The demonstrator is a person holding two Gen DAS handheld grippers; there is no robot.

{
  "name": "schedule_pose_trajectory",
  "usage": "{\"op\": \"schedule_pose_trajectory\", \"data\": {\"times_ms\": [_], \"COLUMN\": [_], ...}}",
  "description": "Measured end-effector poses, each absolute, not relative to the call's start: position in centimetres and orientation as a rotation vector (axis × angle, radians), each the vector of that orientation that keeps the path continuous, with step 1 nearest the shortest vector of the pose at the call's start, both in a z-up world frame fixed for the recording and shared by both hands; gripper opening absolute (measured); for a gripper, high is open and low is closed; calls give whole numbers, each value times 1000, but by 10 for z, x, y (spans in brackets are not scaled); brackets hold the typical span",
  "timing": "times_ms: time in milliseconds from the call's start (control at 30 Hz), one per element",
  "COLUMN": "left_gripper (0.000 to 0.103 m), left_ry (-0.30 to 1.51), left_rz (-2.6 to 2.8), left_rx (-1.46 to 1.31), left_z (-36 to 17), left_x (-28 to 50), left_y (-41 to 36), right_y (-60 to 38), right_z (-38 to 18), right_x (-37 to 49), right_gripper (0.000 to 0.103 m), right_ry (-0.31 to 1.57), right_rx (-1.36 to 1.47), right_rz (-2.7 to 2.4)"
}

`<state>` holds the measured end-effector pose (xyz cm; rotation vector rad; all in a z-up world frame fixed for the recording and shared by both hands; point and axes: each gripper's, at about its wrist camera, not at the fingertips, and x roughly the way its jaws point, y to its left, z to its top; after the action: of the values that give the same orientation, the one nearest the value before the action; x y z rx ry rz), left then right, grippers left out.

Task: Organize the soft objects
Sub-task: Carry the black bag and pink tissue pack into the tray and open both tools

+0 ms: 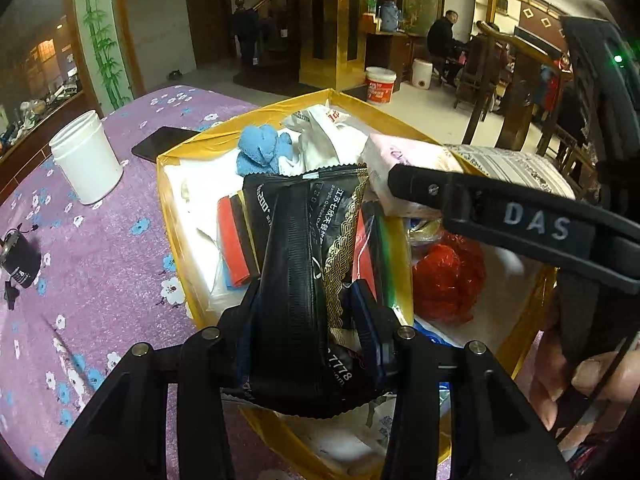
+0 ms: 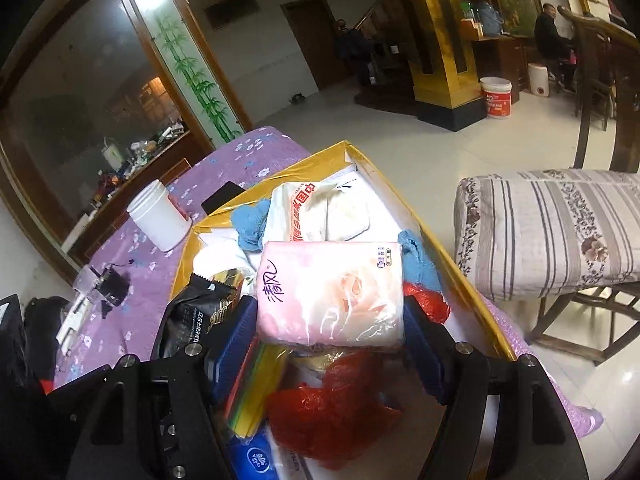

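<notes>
While hanging over yellow-rimmed box (image 1: 192, 152): left gripper (image 1: 308, 312), jaws partly closed, clamped on glossy black crinkle-edged packet (image 1: 296, 248); right gripper (image 2: 328, 320), jaws wide, pressed on soft pink plastic-wrapped tissue pack (image 2: 332, 292). Beneath, crumpled red bag (image 2: 336, 404), fuzzy blue cloth (image 1: 260, 148).

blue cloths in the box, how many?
2: one blue cloth by the box's far-left corner, another blue cloth against its right wall. More may lie buried.

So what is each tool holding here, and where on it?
Left tool: black foil packet, gripped across its middle. Right tool: pink plastic-wrapped tissue pack, clamped by its two short ends.
</notes>
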<state>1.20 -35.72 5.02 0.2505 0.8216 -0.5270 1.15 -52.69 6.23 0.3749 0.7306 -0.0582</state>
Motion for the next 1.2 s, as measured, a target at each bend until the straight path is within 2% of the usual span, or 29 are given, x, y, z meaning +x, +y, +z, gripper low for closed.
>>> {"op": "schedule_pose_trajectory", "data": {"times_ms": [367,467,500,567,1033,1200], "left_gripper": [44,52,59,62,63,74], "left_ry": [724,707,703,705,635,609], "left_rz": [-509,-491,-479,-472,-496,-510], "left_rx": [302,311,312,304,374,382], "left_z": [47,46,46,46,48,51], "left_x": [-3,-2,-2,0,-13,-18], "left_y": [-362,-361,-361,-359,-367,-367], "right_y": [-511,-505,-504,-503,-500,-502], "right_z": [55,55,55,55,58,66], "right_x": [19,20,19,20,13,1], "right_gripper": [75,76,76,77,81,87], "right_ry": [740,743,744,746,776,753], "right_rx": [301,276,264,261,261,258], "right_rz": [-103,-123,-130,-135,-128,-141]}}
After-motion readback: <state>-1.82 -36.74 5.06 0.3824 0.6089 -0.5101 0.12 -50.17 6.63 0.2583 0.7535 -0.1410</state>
